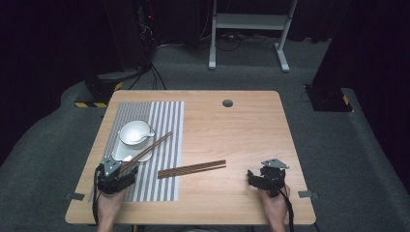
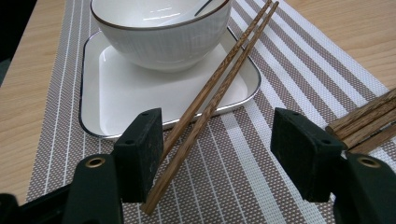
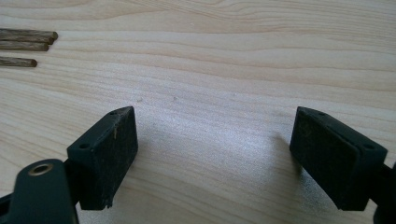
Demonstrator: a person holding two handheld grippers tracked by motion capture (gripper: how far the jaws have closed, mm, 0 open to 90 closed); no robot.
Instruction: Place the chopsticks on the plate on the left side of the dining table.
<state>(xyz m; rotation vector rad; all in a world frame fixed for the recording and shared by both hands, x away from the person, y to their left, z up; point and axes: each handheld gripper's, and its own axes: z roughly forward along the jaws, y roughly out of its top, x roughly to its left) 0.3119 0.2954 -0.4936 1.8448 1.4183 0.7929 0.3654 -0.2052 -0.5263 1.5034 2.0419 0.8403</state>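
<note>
Straddling leaning chopstick pair (image 2: 219,84) with spread left gripper (image 2: 217,154); off-centre closing may roll them off plate (image 2: 116,93); right gripper (image 3: 212,154) spread, idle.

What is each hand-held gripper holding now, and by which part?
Nothing is held. The left hand-held gripper is open; the pair of chopsticks only leans against one jaw, its far part lying across the plate. The right hand-held gripper is open over the table.

The bowl (image 2: 161,32) is cut off by the left gripper view's top edge.
</note>
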